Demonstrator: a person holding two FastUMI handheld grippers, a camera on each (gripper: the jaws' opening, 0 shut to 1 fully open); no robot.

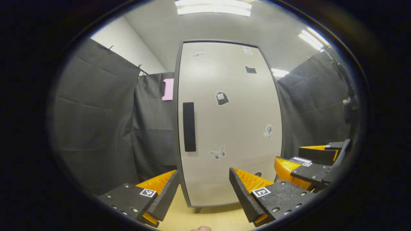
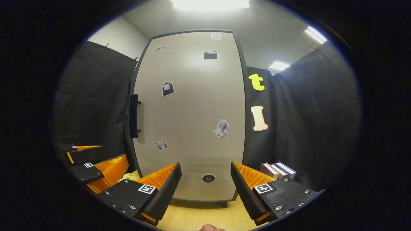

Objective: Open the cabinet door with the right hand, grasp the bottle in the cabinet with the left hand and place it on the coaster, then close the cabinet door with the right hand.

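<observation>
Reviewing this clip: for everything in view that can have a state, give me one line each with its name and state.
cabinet door: shut, flush with the frame.
door handle: untouched, nothing gripping it.
left gripper: open, holding nothing, facing the door.
right gripper: open, holding nothing, facing the door.
books: standing side by side, right of the cabinet.
ceiling lights: on.
</observation>
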